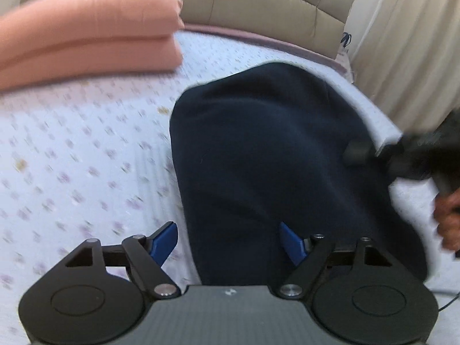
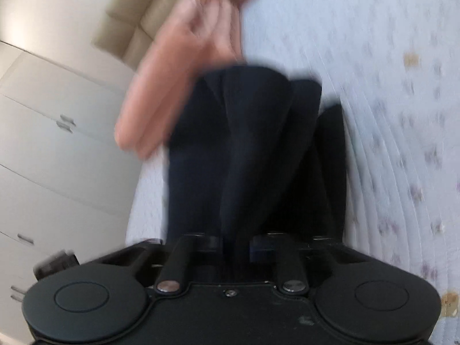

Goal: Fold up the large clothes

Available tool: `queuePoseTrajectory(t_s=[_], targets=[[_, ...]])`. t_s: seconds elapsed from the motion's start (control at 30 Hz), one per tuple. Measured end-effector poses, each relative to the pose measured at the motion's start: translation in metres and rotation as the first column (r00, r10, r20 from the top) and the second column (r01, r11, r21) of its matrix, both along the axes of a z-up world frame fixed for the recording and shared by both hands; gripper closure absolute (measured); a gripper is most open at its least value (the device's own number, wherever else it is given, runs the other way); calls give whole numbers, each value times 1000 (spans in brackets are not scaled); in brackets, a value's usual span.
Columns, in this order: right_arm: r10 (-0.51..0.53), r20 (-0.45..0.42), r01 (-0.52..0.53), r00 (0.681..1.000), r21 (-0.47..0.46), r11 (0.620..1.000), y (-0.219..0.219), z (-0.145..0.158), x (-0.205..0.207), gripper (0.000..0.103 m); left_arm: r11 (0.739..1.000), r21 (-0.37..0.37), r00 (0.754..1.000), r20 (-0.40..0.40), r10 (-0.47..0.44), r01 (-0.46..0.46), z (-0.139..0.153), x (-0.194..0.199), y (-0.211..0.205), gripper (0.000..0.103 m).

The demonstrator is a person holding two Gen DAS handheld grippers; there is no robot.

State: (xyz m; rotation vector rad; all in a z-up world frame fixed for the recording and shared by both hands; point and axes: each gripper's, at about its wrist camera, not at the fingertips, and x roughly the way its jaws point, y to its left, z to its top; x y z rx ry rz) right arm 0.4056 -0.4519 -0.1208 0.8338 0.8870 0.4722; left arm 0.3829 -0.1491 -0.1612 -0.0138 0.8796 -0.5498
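Lying on the bed (image 1: pixel 86 149), the navy garment (image 1: pixel 258 158) runs lengthwise from the near edge of the left wrist view toward the far headboard (image 1: pixel 258 5), its far end rounded and its right side close to the bed's right edge. Its left edge is a fairly straight line, with a wide stretch of bare flowered sheet open to the left of it. Far left, a folded pink blanket (image 1: pixel 86 34) sits on the bed, apart from the garment, with sheet showing between them. To the right, past the bed edge, hangs a pale curtain (image 1: pixel 402 43).

The left hand-held gripper (image 1: pixel 227 241) stands with its blue fingers (image 1: pixel 164 241) wide apart, straddling the garment's near left edge: one finger over the sheet, the other over the dark cloth, neither pressing it.

The right hand-held gripper (image 2: pixel 233 244) is clamped on a bunch of the navy cloth, which rises from its nearly closed fingers in long vertical folds in the right wrist view. That view is blurred. In the left wrist view it shows at the far right (image 1: pixel 402 155), at the garment's right edge, held by a hand (image 1: pixel 448 218). White cupboard doors (image 2: pixel 57 143) stand beyond the bed on the left of the right wrist view.

No containers are in view.
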Motion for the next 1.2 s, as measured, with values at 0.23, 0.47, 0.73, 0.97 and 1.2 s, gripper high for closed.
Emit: queuePoseTrajectory(t_s=[0.23,0.47,0.73,0.97,1.2], targets=[[-35,-45,27,998,-163,986,-4,-22,27,80,1000,-26,996,-82,-21,19,-10,4,-14,18],[17,-161,-4,987,82,997,-33,-36,-17,15,996,-83,988,-153,-31,19,-17,1,-10,17],[-24,-2,24,1000,-43,999,-12,2,-77,79,990,-95,966,-225,-127,108,-31,-20,-6,10],[-44,-44,35,998,-202,979,-8,-39,-92,83,984,15,966,-190,-173,179,-47,-42,-17,9],[57,-68,-74,996,-281,957,-2,-5,-59,5,958,67,944,-201,-261,279,-46,-39,-28,9]])
